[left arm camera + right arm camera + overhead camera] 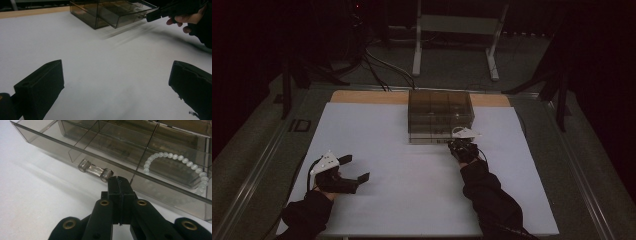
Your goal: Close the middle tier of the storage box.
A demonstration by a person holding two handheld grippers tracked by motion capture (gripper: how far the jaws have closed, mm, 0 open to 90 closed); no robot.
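Drawer box on a white table, one gripper idle, one at the drawer front

Lower left of the high view, the left gripper (357, 169) rests with jaws wide apart; up at centre sits the smoky drawer box (440, 116), and just right the right gripper (119, 180), jaws pressed together, tips beside the drawer handle (95, 170)

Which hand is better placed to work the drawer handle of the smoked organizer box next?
Right. The right tool, jaws shut, sits right at the drawer handle of the box, whose drawer stands pulled out. The left tool rests open, far off on the white table.
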